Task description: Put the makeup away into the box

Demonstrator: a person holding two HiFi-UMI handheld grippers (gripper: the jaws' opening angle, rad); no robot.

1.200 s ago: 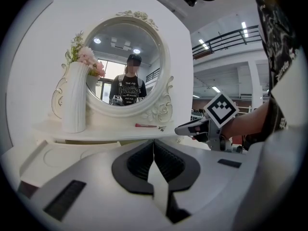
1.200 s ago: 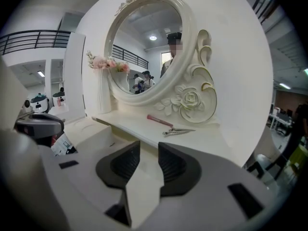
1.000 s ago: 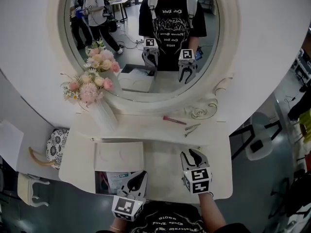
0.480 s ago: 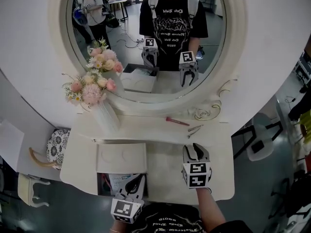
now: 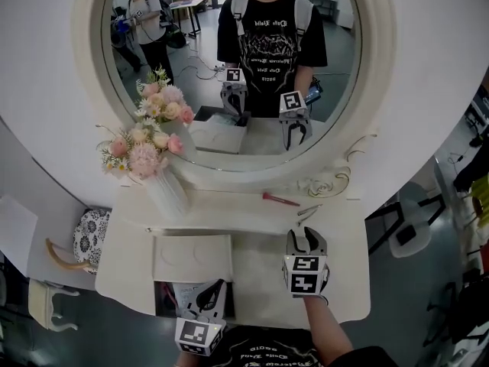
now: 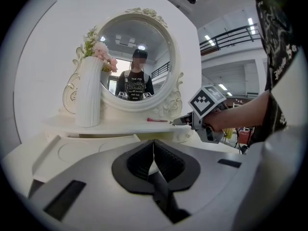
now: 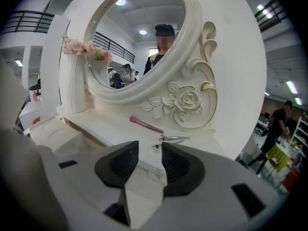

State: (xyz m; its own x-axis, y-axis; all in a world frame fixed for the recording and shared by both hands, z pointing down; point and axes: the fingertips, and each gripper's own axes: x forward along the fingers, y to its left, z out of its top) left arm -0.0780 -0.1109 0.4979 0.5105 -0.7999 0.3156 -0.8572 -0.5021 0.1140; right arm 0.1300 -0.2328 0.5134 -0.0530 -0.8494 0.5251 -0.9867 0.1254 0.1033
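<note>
A pink makeup brush [image 5: 281,199] [image 7: 146,124] lies on the raised shelf under the round mirror. A metal lash tool [image 5: 308,210] [image 7: 171,139] rests just right of it. My right gripper [image 5: 304,234] [image 7: 150,150] hovers over the tabletop just short of the metal tool, open, with nothing between its pads. The white box [image 5: 193,257] sits at front left, its open part [image 5: 174,293] showing printed packets. My left gripper [image 5: 218,287] [image 6: 153,143] hangs at the box's near right corner, shut and empty. In the left gripper view the right gripper [image 6: 207,117] points at the shelf.
A white vase of pink flowers [image 5: 164,189] [image 6: 89,93] stands at the shelf's left end. The mirror's carved frame [image 7: 187,100] rises right behind the brush and tool. A patterned stool [image 5: 90,232] sits left of the table, a chair [image 5: 409,228] to its right.
My right gripper has moved forward toward the shelf and the metal tool. My left gripper has drifted a little toward the table's near edge, still shut.
</note>
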